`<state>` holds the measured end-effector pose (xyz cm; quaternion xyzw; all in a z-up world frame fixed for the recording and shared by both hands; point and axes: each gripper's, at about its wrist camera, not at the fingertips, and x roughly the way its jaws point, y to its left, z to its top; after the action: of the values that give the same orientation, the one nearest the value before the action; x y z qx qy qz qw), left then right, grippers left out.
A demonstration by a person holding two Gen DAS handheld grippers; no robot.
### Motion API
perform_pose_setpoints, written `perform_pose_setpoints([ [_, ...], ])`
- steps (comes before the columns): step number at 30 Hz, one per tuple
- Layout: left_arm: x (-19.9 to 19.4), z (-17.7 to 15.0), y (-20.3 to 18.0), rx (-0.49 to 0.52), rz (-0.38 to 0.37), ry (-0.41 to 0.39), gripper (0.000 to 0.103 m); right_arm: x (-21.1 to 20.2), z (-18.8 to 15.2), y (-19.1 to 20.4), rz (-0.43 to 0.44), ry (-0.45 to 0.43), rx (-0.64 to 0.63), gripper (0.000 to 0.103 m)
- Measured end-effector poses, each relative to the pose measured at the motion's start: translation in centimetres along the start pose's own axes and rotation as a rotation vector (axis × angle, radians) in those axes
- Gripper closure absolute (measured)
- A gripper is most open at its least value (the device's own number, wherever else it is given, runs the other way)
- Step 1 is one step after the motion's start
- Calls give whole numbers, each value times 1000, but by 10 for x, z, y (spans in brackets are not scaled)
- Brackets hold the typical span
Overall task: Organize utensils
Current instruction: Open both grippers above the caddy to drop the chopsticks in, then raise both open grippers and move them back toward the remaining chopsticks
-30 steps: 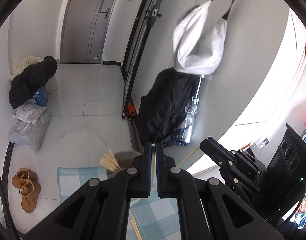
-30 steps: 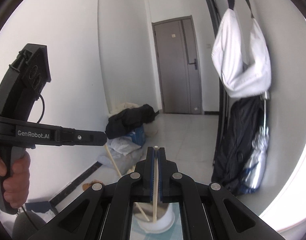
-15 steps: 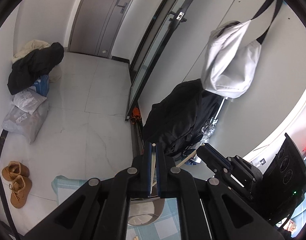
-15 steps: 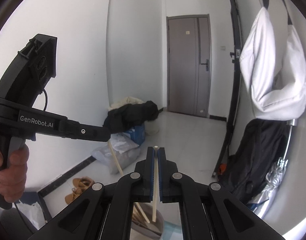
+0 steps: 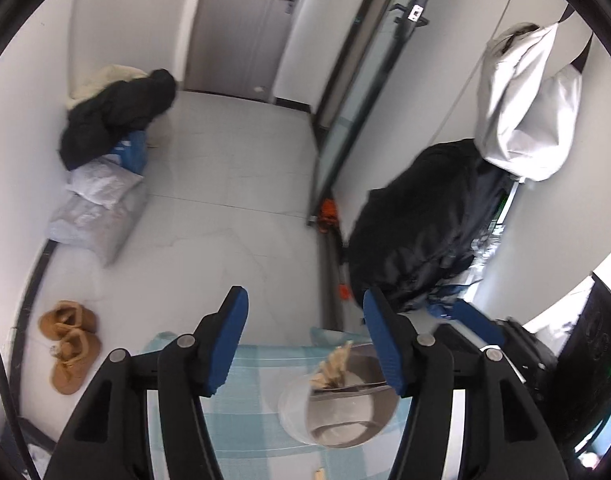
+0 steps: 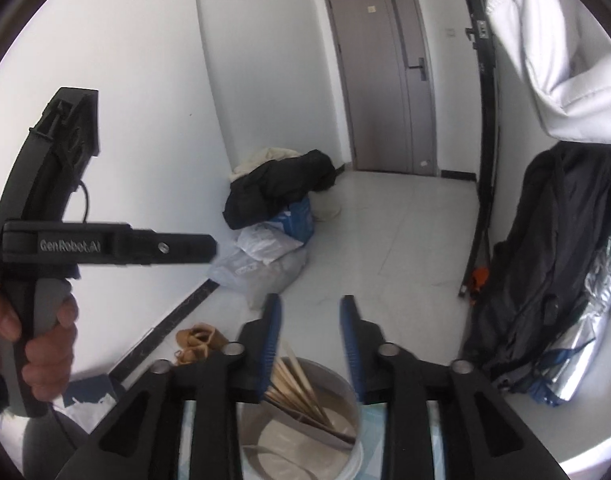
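A white round cup (image 5: 337, 412) stands on a teal checked cloth (image 5: 245, 400) and holds several wooden chopsticks (image 5: 333, 368). My left gripper (image 5: 305, 294) hangs above and just left of the cup, its jaws opening with nothing between the blue pads. In the right wrist view the same cup (image 6: 345, 452) sits right under my right gripper (image 6: 311, 304), whose jaws are also opening and empty; the chopsticks (image 6: 295, 380) lean against the cup's left side. The left gripper's body (image 6: 105, 244), held by a hand (image 6: 45, 360), shows at left.
The end of a loose chopstick (image 5: 319, 474) lies on the cloth in front of the cup. On the floor are brown shoes (image 5: 69, 352), plastic bags (image 5: 93, 216) and dark clothes (image 5: 117, 120). A black coat (image 5: 425, 232) and a white bag (image 5: 521, 112) hang at right.
Both grippers were shut, each on one chopstick; both jaws have opened and the sticks now stand in the cup. Both hands have sunk toward the cup.
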<state>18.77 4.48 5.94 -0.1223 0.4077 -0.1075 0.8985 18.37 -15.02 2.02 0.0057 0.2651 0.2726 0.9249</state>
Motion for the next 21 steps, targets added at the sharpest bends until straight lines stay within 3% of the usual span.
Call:
perform_pose_setpoints([
  [5, -14, -9, -3, 34, 79, -41, 48, -17, -15, -9, -36, 13, 81, 55],
  [7, -22, -15, -6, 46, 96, -54, 41, -23, -18, -13, -62, 10, 102, 42],
  [10, -37, -23, -11, 70, 114, -85, 36, -37, -25, -14, -68, 1, 131, 41],
  [14, -52, -32, -20, 99, 136, -124, 33, -64, -30, -5, -76, -28, 130, 33],
  [16, -60, -37, -24, 104, 146, -141, 26, -75, -33, 2, -80, -41, 121, 26],
  [21, -79, -51, -34, 130, 162, -190, 25, -98, -38, 18, -82, -81, 111, 18],
])
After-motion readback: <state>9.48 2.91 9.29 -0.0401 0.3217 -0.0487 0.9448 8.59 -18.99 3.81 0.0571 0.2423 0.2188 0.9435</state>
